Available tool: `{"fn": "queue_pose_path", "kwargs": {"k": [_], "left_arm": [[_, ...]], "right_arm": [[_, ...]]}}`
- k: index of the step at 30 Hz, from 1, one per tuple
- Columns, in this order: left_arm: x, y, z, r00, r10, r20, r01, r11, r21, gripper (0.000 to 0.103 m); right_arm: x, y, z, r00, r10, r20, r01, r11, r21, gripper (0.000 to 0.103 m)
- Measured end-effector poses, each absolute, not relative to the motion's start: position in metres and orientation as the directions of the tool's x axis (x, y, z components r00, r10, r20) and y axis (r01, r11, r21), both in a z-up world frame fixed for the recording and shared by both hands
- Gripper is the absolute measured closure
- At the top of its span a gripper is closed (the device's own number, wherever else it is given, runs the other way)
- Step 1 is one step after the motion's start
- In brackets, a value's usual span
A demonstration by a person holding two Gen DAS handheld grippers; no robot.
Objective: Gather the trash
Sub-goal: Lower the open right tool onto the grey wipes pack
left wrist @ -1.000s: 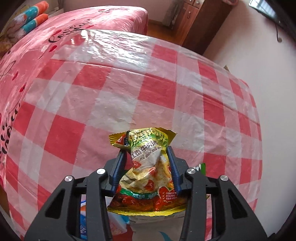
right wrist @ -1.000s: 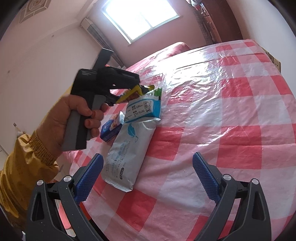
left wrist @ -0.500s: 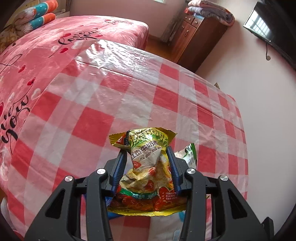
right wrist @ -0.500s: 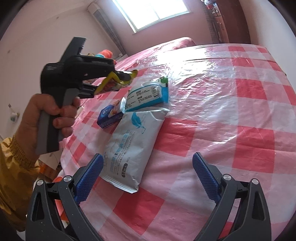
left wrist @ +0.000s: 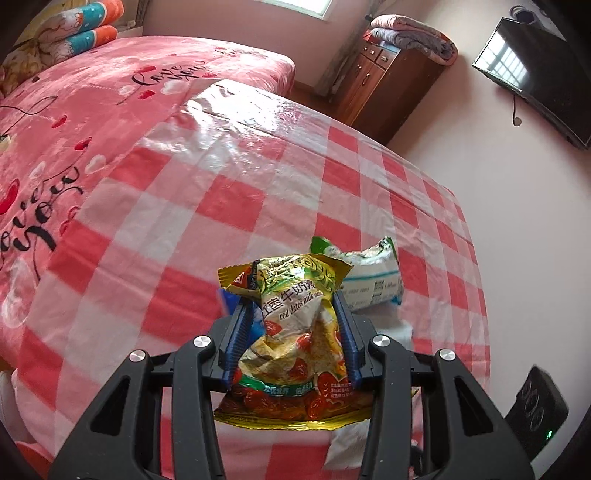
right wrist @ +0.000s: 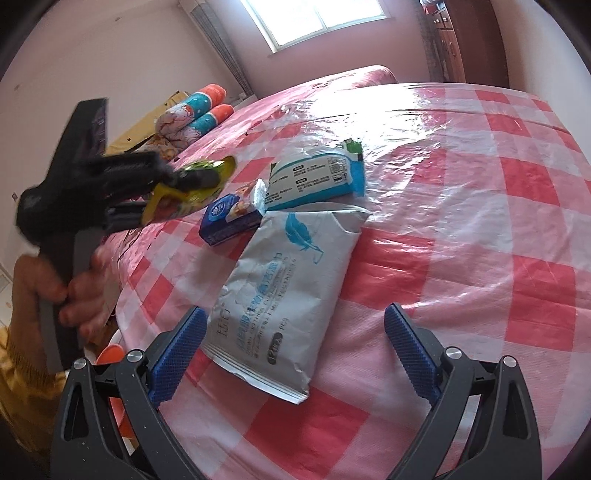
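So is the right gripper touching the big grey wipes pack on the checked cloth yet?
Cannot tell. In the right wrist view the open right gripper frames the grey wipes pack, and its left pad overlaps the pack's corner; contact or height gap isn't plain.

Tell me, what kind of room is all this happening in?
Most likely a bedroom in a home. A bed with a pink heart-print cover sits beside the checked tablecloth, rolled quilts are stacked by the wall, and a wooden cabinet holds a folded blanket.

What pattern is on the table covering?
The table cover is a glossy red, pink and white check, clearest in the right wrist view.
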State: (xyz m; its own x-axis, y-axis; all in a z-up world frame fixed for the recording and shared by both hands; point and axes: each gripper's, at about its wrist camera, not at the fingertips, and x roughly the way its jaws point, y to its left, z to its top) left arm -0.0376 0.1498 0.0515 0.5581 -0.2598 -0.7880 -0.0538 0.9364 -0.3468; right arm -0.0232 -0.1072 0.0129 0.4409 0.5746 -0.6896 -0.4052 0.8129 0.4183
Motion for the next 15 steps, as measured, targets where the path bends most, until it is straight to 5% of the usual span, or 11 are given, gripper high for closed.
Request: {"fn": "queue_pose_path", "kwargs": {"k": [15], "left_arm": [[-0.105, 0.200, 0.027, 0.559, -0.230, -0.797, -0.117, 0.929, -0.350, 0.058]], "right_arm": [[-0.011, -0.050, 0.012, 0.458, 0.433, -0.776, -0.451, 0.866, 0.217, 0.007]]}}
